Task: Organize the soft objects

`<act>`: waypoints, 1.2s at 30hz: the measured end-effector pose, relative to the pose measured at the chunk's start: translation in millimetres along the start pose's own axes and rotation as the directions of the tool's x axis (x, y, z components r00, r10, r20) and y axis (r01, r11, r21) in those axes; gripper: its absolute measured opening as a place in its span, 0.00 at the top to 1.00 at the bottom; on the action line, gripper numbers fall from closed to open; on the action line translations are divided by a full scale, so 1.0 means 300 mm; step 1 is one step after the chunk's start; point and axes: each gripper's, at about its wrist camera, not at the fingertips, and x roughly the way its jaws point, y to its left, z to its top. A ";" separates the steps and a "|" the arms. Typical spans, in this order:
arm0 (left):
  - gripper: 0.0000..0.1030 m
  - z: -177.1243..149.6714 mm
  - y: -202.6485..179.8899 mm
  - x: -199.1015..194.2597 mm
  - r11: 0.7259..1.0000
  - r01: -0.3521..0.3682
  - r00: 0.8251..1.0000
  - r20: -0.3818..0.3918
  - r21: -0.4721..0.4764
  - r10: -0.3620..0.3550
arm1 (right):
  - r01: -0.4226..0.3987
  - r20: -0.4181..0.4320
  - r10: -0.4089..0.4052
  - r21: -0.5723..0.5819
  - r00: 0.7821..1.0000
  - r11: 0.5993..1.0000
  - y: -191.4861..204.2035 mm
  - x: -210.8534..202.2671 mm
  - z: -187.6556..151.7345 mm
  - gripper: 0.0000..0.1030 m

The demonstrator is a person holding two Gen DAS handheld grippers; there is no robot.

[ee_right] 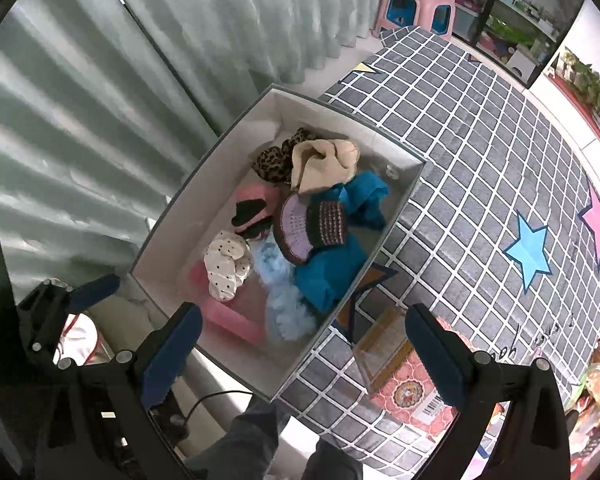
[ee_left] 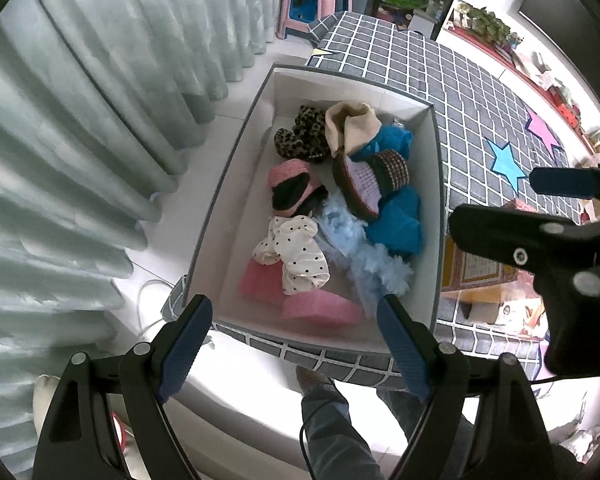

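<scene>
The fingers of the left gripper [ee_left: 294,344] and right gripper [ee_right: 302,350] are held apart, empty; the soft items are seen gathered in the box [ee_left: 236,184], so little appears left.

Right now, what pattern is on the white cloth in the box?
Small black dots on the white cloth; left wrist view.

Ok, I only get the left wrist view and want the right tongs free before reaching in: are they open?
Observer: Yes, the right tongs are wide open, holding nothing.
Operator: What lies ahead of them?
Observer: A pink packet with a barcode, flat on the checked mat.
Operator: Anything past the right wall of the box?
Observer: An orange star printed on the mat, right beside that wall.
</scene>
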 end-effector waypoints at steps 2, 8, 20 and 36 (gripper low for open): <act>0.16 -0.003 0.000 -0.005 1.000 -0.003 1.000 0.004 0.006 0.003 | 0.001 0.002 -0.001 0.008 1.000 1.000 -0.002 -0.004 -0.004 0.01; 0.16 -0.011 0.000 -0.016 1.000 -0.002 1.000 0.005 0.021 0.002 | 0.007 0.014 -0.008 0.017 1.000 1.000 0.004 -0.020 -0.016 0.01; 0.16 -0.007 0.003 -0.024 0.999 0.005 1.000 0.005 0.037 -0.005 | 0.024 0.027 -0.025 0.036 0.999 0.999 0.013 -0.040 -0.031 0.01; 0.16 0.005 0.003 -0.010 0.998 0.028 0.999 -0.018 0.054 -0.027 | 0.033 0.028 -0.034 0.055 0.999 0.998 0.016 -0.049 -0.046 0.01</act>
